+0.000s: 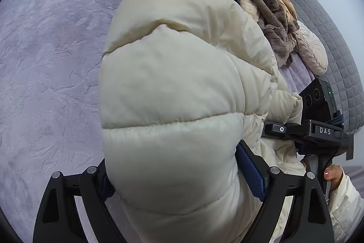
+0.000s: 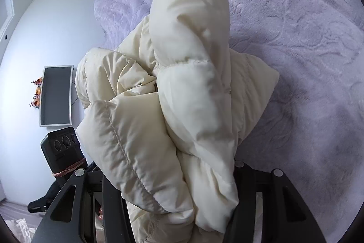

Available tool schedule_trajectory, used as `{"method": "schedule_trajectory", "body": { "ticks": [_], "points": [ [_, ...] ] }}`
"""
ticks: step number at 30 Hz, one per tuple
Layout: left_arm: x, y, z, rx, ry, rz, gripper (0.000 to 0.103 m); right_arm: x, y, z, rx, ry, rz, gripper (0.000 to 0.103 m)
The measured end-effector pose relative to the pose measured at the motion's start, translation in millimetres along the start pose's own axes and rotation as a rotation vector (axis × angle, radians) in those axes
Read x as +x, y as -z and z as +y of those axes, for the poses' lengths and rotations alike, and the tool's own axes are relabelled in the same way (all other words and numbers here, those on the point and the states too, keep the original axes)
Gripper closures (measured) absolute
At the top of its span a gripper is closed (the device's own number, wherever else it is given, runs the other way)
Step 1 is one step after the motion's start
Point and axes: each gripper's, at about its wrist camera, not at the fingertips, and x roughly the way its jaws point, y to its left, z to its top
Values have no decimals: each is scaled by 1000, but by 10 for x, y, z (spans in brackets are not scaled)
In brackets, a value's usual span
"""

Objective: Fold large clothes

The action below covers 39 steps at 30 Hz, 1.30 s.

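We have the jacket (image 1: 173, 88) bunched in both claws above the bed (image 1: 50, 42). In the left wrist view its long axis runs from the left claw (image 1: 182, 177) at bottom centre toward the upper right of the frame, a thick quilted roll wedged between widely spread jaws. In the right wrist view the right claw (image 2: 173, 177) grips a gathered fold, bulk rising to upper centre. The right claw sits at the left view's right edge, beside the roll.
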Motion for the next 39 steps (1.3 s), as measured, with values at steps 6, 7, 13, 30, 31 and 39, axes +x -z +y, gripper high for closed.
{"method": "schedule_trajectory", "body": {
  "ticks": [6,7,13,30,31,39],
  "points": [
    [-357,280,227,-23,-49,-4,12,225,274,239,-15,-16,34,49],
    [-404,338,292,-30,-56,-3,12,275,321,276,-15,-18,41,49],
    [-599,635,628,-76,-119,15,12,692,493,477,-18,-8,99,49],
    [-477,1145,1227,-159,-240,27,10,1359,379,791,-21,155,171,39],
    [-463,1153,1211,-156,-244,25,10,1328,364,813,-25,179,169,36],
    [-374,1141,1155,-162,-252,21,8,810,416,1312,-140,375,75,32]
  ]
}}
